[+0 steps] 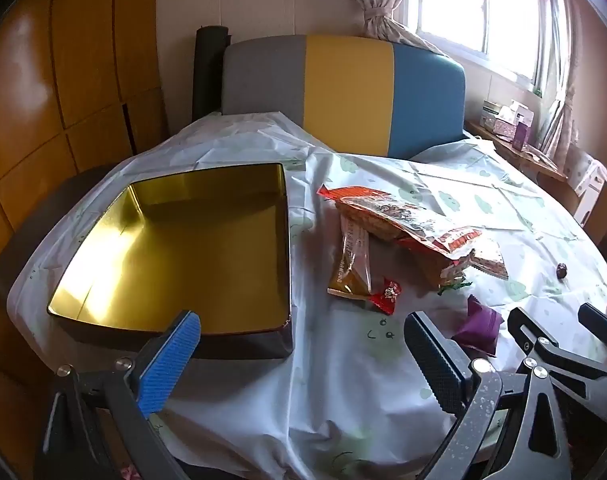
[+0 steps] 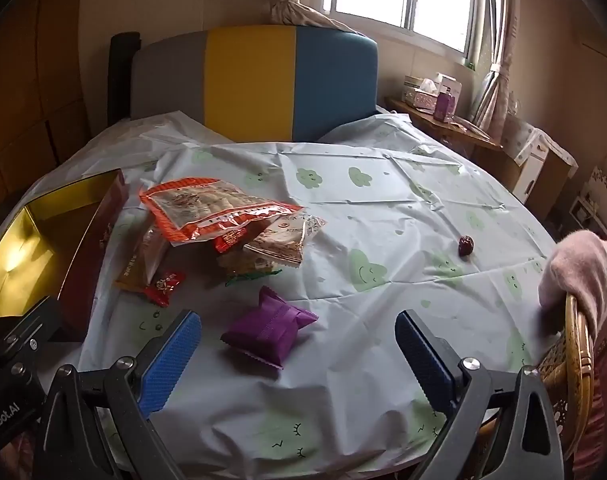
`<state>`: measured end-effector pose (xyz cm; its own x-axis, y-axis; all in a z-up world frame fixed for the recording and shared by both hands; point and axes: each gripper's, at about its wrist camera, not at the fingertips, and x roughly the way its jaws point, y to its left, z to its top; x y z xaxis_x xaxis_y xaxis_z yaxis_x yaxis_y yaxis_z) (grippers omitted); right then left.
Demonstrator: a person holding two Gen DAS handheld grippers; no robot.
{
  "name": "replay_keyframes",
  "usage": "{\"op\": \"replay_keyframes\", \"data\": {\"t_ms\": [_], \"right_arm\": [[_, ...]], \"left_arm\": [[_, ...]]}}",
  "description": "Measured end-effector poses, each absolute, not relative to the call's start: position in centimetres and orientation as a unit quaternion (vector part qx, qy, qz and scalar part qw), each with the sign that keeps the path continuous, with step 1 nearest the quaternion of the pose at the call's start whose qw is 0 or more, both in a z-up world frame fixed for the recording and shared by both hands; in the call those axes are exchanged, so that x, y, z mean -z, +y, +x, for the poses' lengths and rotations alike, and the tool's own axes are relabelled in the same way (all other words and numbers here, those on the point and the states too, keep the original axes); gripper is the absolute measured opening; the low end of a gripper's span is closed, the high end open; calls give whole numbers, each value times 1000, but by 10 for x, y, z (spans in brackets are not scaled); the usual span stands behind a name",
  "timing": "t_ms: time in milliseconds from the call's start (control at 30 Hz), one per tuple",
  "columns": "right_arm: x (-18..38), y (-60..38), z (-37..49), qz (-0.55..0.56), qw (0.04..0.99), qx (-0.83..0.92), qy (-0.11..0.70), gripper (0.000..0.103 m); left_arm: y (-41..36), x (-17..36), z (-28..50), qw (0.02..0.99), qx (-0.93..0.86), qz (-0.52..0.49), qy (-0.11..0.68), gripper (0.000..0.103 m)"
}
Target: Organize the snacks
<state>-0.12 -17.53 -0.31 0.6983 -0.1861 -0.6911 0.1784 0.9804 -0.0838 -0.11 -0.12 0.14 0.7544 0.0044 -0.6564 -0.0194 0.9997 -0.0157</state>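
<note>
Tablecloth (image 2: 383, 208) below; both grippers' fingers (image 1: 171, 356) (image 2: 171, 360) spread wide, holding nothing.

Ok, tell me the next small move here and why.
Probably ease the right gripper forward and down onto the purple packet. Its jaws are open and empty, the packet lies loose just ahead between them, and the gold tin is still empty.

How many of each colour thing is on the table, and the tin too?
Gold tin: 1
Orange bag: 1
Purple packet: 1
Small red sweet: 1
Brown-gold packet: 1
Dark red fruit: 1
Total: 6, plus uncountable packets under the orange bag.
</note>
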Motion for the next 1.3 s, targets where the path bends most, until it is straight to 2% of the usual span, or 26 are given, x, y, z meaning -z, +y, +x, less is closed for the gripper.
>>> {"op": "replay_keyframes", "data": {"t_ms": [1300], "right_arm": [[-4,-169,0,-21,932,88,350,99]], "left_arm": [[13,1,3,934,-4,-21,357,102]]}}
